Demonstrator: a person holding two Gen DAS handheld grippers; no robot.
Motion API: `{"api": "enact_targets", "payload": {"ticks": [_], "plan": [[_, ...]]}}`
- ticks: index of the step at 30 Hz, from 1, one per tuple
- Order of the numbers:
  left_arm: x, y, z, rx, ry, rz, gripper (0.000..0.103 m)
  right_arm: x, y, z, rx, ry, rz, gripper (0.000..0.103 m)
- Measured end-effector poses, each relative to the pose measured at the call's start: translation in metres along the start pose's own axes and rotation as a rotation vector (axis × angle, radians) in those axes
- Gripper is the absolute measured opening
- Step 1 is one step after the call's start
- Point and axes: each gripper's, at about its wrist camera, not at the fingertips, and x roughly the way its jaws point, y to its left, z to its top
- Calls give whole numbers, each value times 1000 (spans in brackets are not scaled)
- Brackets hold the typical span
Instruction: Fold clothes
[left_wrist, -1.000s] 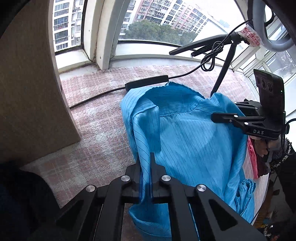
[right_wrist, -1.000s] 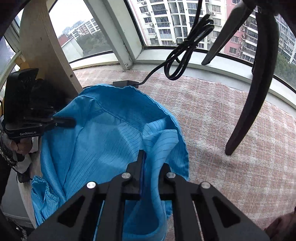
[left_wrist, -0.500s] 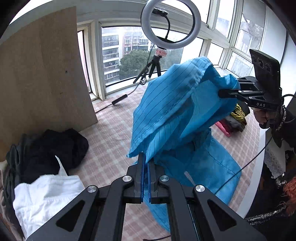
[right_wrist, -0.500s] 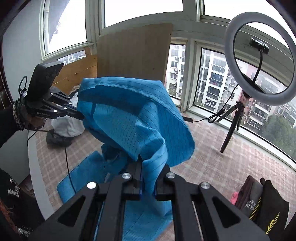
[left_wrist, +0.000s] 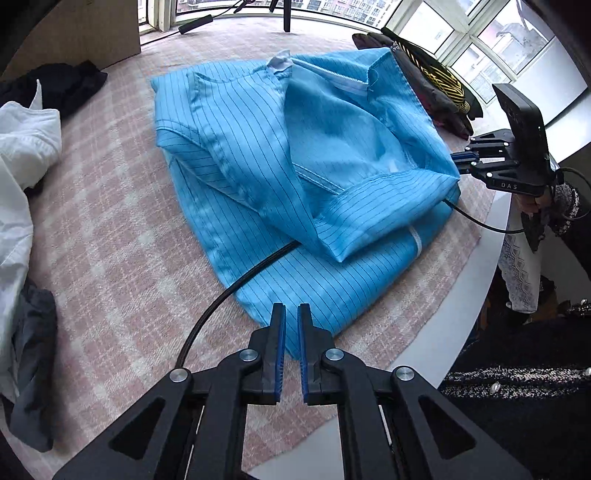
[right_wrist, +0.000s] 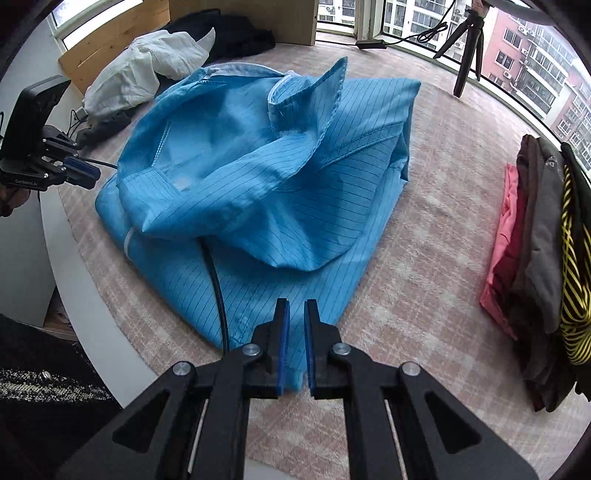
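Left wrist view: black cable runs under blue garment.

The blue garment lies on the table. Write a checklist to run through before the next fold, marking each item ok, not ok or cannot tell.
1. Left gripper free of cloth: ok. Its jaws have just been opening and nothing is between them.
2. Right gripper free of cloth: ok. Its jaws have also just been opening, with nothing between them.
3. Top layer of the blue garment flat: not ok. It is puffed and rumpled.
4. Black cable clear of the garment: not ok. It runs under the folded-over layer.
5. Folded stack out of the way: ok. It sits apart from the garment.
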Motion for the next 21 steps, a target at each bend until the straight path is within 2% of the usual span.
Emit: {"api": "enact_targets", "payload": {"ticks": [2, 4, 6, 7, 8, 10, 12, 14, 16, 17, 18, 19, 20, 21], "plan": [[-29, 0, -4, -9, -31, 6, 18, -31, -1, -6, 49, -39, -9, 37], [-54, 3, -7, -20, -43, 10, 23, -62, -2, -10, 132, -90, 28, 48], [-73, 6, -7, -39, -60, 11, 28, -79, 2, -11, 219, -137, 71, 49], [-79, 6, -4, -52, -71, 21, 37, -84, 6, -11, 265, -159, 94, 54], [-84, 5, -2, -66, -83, 31, 39, -88, 10, -11, 310, -181, 117, 59], [-73, 0, 9, -77, -120, 43, 43, -78, 20, -4, 377, -214, 121, 61], [-48, -4, 27, -98, -122, 55, 46, -53, 28, 13, 400, -205, 52, 61], [-13, -8, 45, -118, -78, 34, 46, -20, 32, 31, 386, -158, -1, 61], [20, -11, 55, -119, -20, 34, 46, 12, 36, 44, 371, -113, -11, 61], [34, -11, 59, -113, 3, 63, 45, 27, 37, 49, 366, -92, -15, 61], [46, -9, 61, -121, 26, 74, 32, 39, 35, 51, 371, -64, -28, 60], [56, -6, 63, -133, 49, 75, 7, 50, 33, 53, 377, -39, -29, 55], [61, -4, 64, -143, 59, 62, 2, 56, 30, 52, 386, -27, 12, 30], [63, -2, 64, -151, 63, 44, 1, 60, 26, 51, 396, -16, 55, 15]]}}
